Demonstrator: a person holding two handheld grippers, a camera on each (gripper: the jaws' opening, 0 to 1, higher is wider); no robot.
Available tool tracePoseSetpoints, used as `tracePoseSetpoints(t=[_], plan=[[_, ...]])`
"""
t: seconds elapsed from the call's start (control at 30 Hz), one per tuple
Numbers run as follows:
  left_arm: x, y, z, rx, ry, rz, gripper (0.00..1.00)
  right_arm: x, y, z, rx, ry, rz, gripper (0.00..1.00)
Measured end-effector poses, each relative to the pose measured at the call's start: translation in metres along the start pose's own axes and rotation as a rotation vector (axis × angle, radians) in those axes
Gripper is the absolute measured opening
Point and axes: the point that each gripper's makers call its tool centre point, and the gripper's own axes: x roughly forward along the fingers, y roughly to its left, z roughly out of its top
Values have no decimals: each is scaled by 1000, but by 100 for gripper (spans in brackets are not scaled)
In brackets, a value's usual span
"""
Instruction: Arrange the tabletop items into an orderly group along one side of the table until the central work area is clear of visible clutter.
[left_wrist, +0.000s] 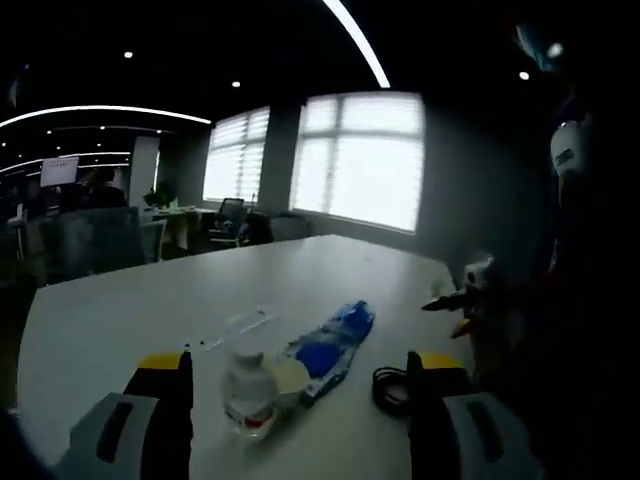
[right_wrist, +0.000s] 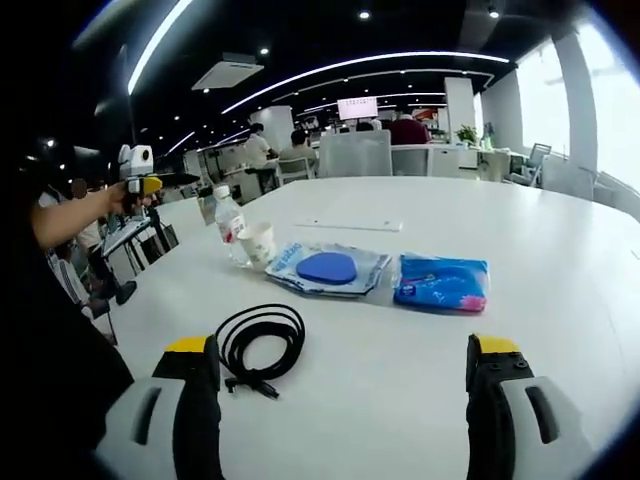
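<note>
My left gripper (left_wrist: 297, 365) is open above the near edge of the white table (left_wrist: 120, 310). Just ahead of its jaws stand a small water bottle (left_wrist: 248, 396) and a paper cup (left_wrist: 286, 378), with a blue packet (left_wrist: 332, 343) behind them and a black cable (left_wrist: 388, 390) by the right jaw. My right gripper (right_wrist: 340, 348) is open too, low over the table. A coiled black cable (right_wrist: 262, 340) lies by its left jaw. Farther on lie a clear pack with a blue oval (right_wrist: 326, 268), a blue packet (right_wrist: 442, 282), the cup (right_wrist: 258, 243) and the bottle (right_wrist: 229, 218).
A thin clear strip (right_wrist: 350, 225) lies on the table (right_wrist: 560, 260) beyond the items. In the right gripper view a person's hand holds my left gripper (right_wrist: 135, 170) at the far left; my right gripper (left_wrist: 472, 292) enters the left gripper view. Desks, chairs and seated people fill the background.
</note>
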Motion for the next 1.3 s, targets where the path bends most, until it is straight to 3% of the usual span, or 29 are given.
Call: tracePoseSetpoints(t=[0.1, 0.4, 0.6, 0.83, 1.0, 1.3], plan=[[-2, -15, -13, -20, 27, 20, 94, -1, 3, -3, -2, 6, 4, 100], [0, -63, -28, -10, 12, 25, 98, 0, 13, -11, -8, 42, 20, 100], [9, -91, -50, -47, 38, -8, 99, 4, 23, -15, -21, 60, 35, 100], [34, -138, -74, -77, 77, -77, 99, 10, 29, -23, -9, 67, 29, 98], [51, -155, -74, -82, 58, -98, 91, 14, 32, -27, 4, 60, 20, 90], [84, -154, -115, -101, 160, -80, 70, 27, 42, -36, 40, 78, 18, 68]])
